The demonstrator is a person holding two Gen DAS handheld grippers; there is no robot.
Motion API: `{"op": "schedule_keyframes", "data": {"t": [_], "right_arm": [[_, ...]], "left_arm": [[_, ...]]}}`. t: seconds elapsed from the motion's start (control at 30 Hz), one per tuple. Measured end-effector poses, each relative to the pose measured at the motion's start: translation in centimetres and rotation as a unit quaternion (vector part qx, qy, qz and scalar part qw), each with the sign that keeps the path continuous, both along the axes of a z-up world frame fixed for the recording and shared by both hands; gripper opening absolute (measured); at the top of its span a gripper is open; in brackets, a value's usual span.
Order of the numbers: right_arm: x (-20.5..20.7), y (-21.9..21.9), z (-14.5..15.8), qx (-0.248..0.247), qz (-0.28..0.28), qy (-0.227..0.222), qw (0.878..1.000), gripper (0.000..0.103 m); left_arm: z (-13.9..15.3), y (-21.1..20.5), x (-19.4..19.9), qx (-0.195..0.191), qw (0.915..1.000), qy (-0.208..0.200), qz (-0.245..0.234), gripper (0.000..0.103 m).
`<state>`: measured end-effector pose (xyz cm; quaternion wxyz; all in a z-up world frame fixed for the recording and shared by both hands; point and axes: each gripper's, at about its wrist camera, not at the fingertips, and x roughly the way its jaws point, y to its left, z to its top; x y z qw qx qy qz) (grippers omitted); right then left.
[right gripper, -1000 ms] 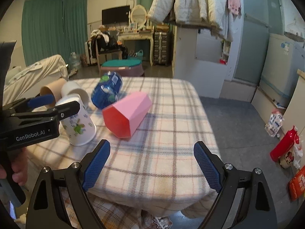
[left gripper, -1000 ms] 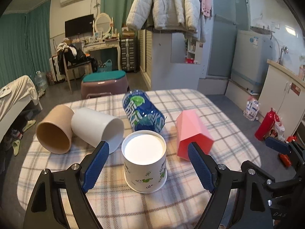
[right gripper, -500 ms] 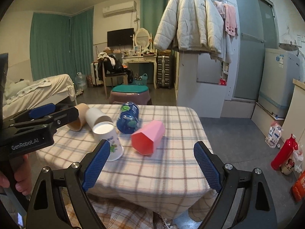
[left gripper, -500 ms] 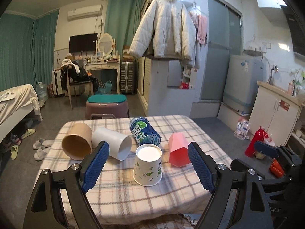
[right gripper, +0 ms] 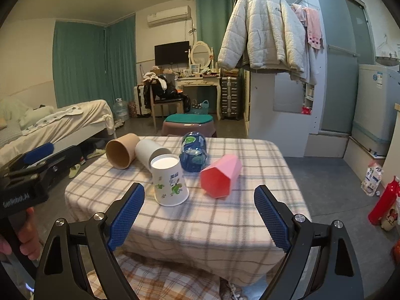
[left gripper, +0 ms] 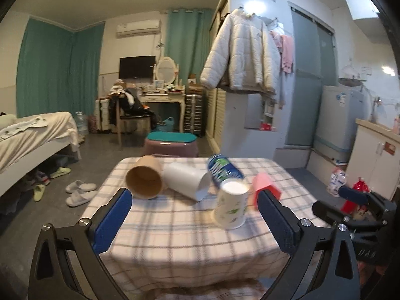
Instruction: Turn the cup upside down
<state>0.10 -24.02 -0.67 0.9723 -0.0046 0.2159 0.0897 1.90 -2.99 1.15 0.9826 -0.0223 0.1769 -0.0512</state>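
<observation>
Near the table's (right gripper: 250, 215) front edge, printed cup (right gripper: 170, 182) stands inverted; we've pulled both grippers (left gripper: 195, 220) (right gripper: 200, 212) back, released and empty. Flip looks done.

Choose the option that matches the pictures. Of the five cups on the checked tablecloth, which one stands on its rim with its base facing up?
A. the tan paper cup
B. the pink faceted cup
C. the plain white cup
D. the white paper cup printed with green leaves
D: the white paper cup printed with green leaves stands wide end down, closed base up, while the tan, plain white, blue and pink cups lie on their sides.
</observation>
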Motion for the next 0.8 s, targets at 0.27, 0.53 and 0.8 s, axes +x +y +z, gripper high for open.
{"op": "schedule_keyframes", "data": {"t": [0.27,0.53,0.8], "right_arm": [[1.4,1.2,-1.5,-0.007,0.009,0.015,1.000,0.096],[1.9,1.7,-2.9,-0.005,0.007,0.032,0.999,0.100],[1.9,1.6,-3.2,0.001,-0.004,0.029,1.000,0.103]], "left_arm": [[-2.3,1.5,-0.5,0.004,0.9997,0.008,0.025,0.103],[-2.8,2.3,-0.4,-0.002,0.9992,0.014,0.037,0.103],[-3.2,2.5,-0.7,0.000,0.9990,0.019,0.040,0.103]]}}
